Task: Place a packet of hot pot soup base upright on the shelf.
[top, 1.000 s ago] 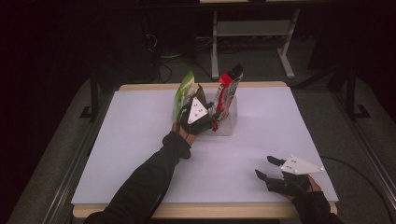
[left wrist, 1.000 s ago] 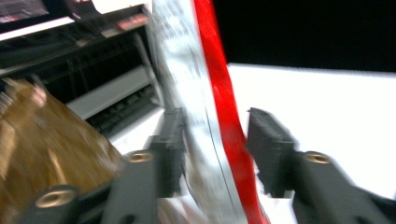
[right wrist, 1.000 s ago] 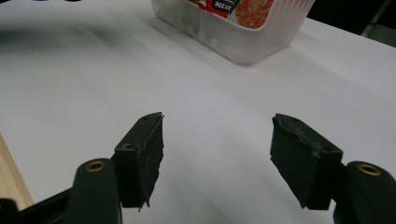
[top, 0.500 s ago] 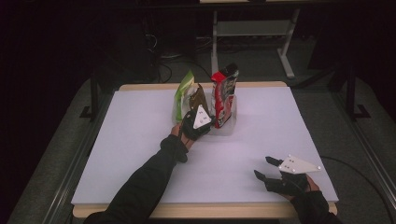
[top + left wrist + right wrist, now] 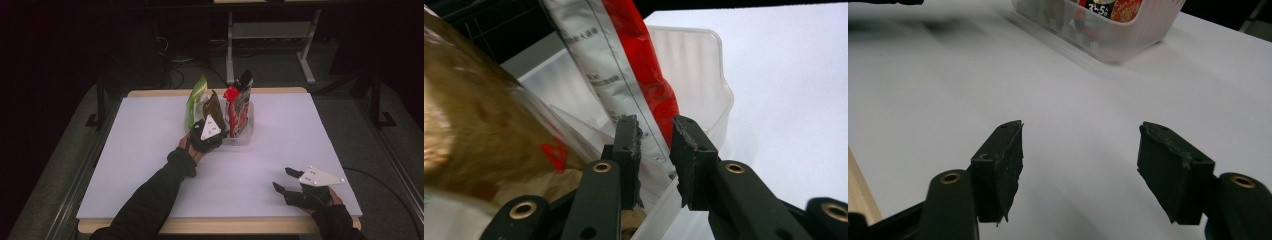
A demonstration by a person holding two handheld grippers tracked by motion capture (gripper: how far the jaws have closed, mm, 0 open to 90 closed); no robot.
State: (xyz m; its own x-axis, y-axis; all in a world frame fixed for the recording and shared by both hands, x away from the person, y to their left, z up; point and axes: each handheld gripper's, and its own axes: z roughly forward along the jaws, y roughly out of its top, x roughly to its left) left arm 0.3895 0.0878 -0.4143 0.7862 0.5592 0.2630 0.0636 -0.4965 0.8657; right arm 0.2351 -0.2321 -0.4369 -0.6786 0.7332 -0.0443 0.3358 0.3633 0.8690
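A clear plastic bin (image 5: 248, 131) stands at the back middle of the white table (image 5: 140, 150). In it stand a green pouch (image 5: 196, 94), a gold-brown pouch (image 5: 214, 106) and a red and silver pouch (image 5: 239, 105). My left gripper (image 5: 222, 132) is at the bin's front left corner. Its jaws have just been opening and stand a little apart, with the red pouch (image 5: 639, 55) leaning just beyond them, untouched by the pads. The gold-brown pouch (image 5: 484, 130) lies close on the left. My right gripper (image 5: 281, 179) rests open near the front right, nothing between its jaws.
The table's wooden front edge (image 5: 225, 225) runs just below my right hand. A white metal stand (image 5: 270, 35) and cables sit on the dark floor behind the table. The right gripper view looks across bare white tabletop toward the bin (image 5: 1128, 40).
The left gripper lowered the red pouch from a raised tilt down into the bin, then let it go and drew back slightly. The right gripper stayed put.
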